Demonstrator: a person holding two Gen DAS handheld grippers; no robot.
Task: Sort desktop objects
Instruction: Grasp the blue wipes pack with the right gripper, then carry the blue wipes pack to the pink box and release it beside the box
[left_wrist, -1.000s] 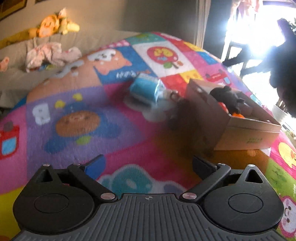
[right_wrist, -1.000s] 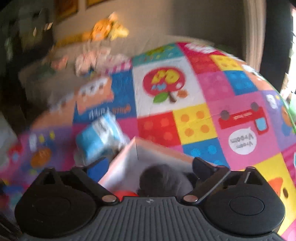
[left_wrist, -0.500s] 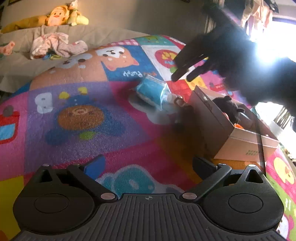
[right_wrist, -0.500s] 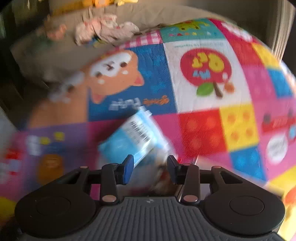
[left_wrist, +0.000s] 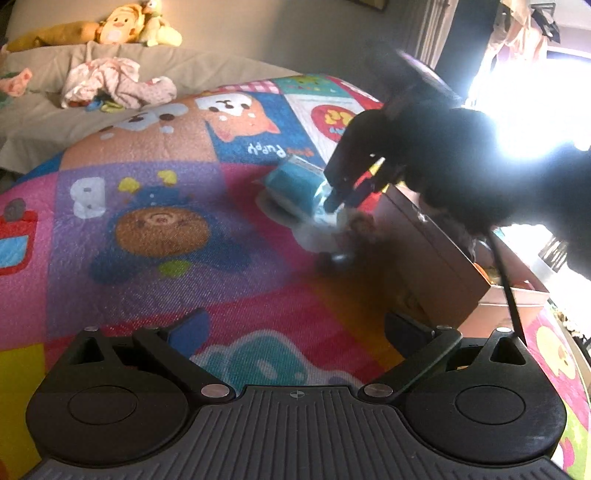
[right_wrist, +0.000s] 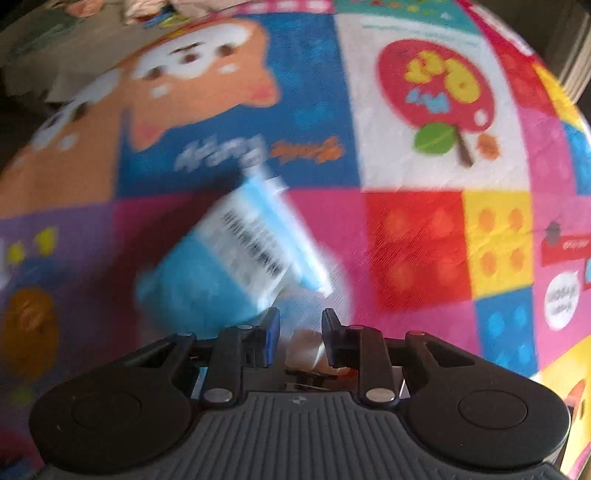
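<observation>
Over the near-left part of the patchwork play mat (left_wrist: 155, 288), the left gripper (left_wrist: 295, 328) is hovering with its jaws spread wide and nothing between them, well apart from the clutter. Toward the mat's middle, a blue wrapped packet (left_wrist: 295, 182) is lying with its long axis running up and to the right in the right wrist view, its barcode end farthest from the tongs. Just beside it the right gripper (right_wrist: 299, 338) is pointing steeply down, its jaws narrowed on something pale and crinkly, probably the packet's wrapper, though blur is hiding exactly what. The open cardboard box (left_wrist: 436, 266) is sitting to the right, so the right hand is nearer.
</observation>
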